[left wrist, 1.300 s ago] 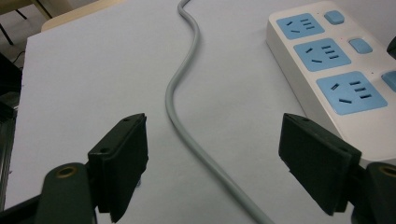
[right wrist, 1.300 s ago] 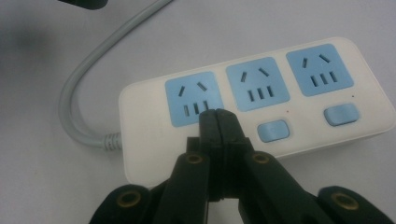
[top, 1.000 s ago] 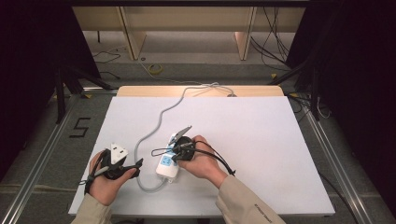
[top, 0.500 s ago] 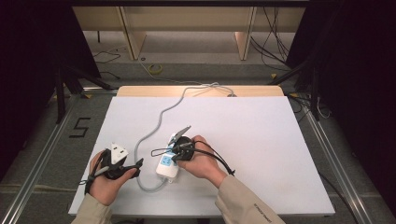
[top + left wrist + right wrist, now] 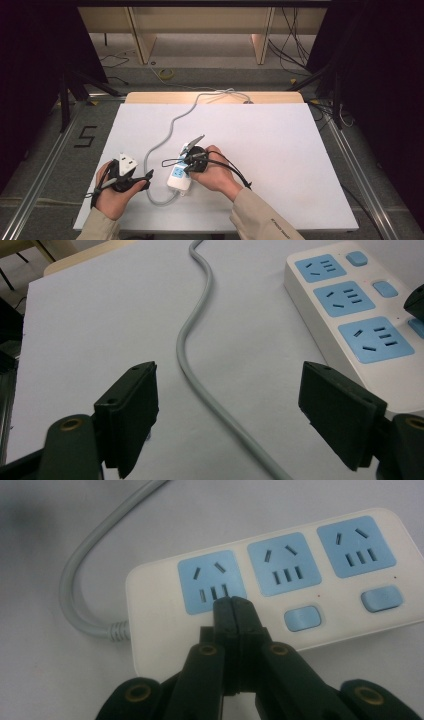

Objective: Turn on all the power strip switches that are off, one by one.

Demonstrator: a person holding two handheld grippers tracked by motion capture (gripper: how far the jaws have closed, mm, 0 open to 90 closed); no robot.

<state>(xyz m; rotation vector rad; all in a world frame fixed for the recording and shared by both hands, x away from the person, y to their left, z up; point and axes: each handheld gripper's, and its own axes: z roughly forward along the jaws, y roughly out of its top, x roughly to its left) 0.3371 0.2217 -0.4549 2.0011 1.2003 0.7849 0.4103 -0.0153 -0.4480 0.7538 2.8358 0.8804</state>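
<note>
Your right gripper (image 5: 234, 605), jaws pressed together and empty, tips over the strip (image 5: 270, 585). Your left gripper (image 5: 240, 415) gapes wide, cord (image 5: 200, 350) between its jaws.

Barely any change: right gripper (image 5: 189, 159) maybe eased a hair toward six o'clock over the power strip (image 5: 179, 176); too slight to call for certain.

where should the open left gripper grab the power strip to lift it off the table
Probably across the short width of the power strip, coming from above, jaws on its two long side walls. It lies flat, sockets up, so only those straight sides give opposing faces. Take the end away from the grey cable, since the shut right gripper sits at the cable end.
</note>
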